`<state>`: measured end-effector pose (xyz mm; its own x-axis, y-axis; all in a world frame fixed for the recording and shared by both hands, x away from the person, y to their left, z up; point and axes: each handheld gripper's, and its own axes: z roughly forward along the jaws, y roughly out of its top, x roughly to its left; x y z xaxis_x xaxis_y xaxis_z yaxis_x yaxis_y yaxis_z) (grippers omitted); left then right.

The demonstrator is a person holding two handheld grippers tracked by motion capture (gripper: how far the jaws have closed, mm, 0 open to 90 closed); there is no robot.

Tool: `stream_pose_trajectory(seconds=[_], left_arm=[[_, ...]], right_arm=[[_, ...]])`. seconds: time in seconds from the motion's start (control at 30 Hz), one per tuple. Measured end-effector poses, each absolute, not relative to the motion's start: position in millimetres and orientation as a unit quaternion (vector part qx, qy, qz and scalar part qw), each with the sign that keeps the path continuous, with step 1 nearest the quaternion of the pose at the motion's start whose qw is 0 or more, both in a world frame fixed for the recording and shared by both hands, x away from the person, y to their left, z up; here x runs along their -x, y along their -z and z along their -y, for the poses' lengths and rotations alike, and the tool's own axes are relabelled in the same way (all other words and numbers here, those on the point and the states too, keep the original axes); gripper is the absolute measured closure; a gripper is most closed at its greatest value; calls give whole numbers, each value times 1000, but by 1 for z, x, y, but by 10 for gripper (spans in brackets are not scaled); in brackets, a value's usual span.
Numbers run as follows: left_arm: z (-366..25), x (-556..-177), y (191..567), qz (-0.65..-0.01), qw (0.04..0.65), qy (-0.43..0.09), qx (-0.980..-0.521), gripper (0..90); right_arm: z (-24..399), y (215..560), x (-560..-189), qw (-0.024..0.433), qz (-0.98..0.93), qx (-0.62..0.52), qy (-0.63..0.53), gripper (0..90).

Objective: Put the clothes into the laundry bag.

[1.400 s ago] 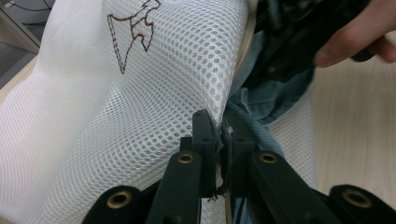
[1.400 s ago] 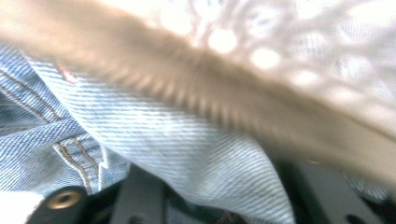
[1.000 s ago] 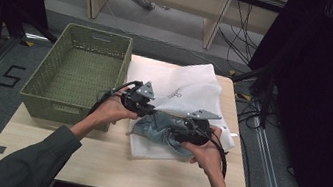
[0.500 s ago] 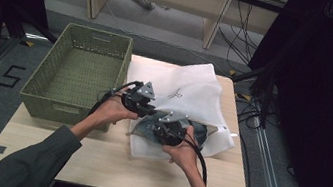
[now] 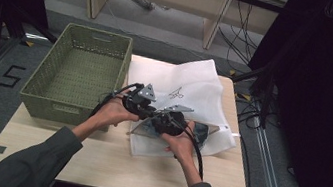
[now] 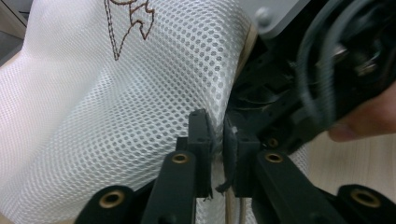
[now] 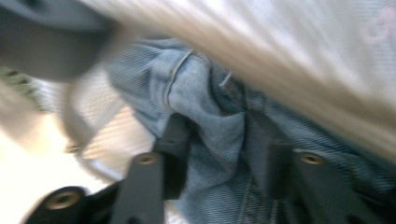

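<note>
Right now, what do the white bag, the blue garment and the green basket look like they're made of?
White bag: synthetic mesh, judging by its even holes. Blue garment: likely denim, faded, with twill ribbing and a stitched seam. Green basket: woven, matte; plastic or dyed wicker, unclear.

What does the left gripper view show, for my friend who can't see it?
Two black fingers pinch the edge of a white mesh bag with brown stitching. The other gripper and a thumb sit close on the right.
</note>
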<state>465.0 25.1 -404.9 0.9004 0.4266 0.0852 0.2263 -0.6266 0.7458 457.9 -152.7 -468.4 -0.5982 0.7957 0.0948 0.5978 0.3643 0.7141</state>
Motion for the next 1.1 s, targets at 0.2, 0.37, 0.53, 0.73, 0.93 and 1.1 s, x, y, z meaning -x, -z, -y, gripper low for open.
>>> stream_pose_trajectory(seconds=[0.2,0.37,0.53,0.73,0.93,1.1], left_arm=[[-25,-464,406,-185,395,-129,-891,775],[-27,-463,402,-191,399,-134,-887,725],[-31,-449,395,-195,404,-140,-882,638],[-18,-423,416,-191,399,-108,-890,587],[1,-413,461,-168,352,-76,-918,484],[5,-414,484,-181,342,-77,-919,473]], right_arm=[[163,451,-436,143,-832,-395,-363,479],[189,434,-421,159,-828,-394,-366,468],[217,424,-412,175,-819,-396,-376,450],[235,425,-399,173,-818,-407,-367,440],[248,425,-390,172,-819,-408,-364,419],[258,431,-386,166,-816,-427,-352,401]])
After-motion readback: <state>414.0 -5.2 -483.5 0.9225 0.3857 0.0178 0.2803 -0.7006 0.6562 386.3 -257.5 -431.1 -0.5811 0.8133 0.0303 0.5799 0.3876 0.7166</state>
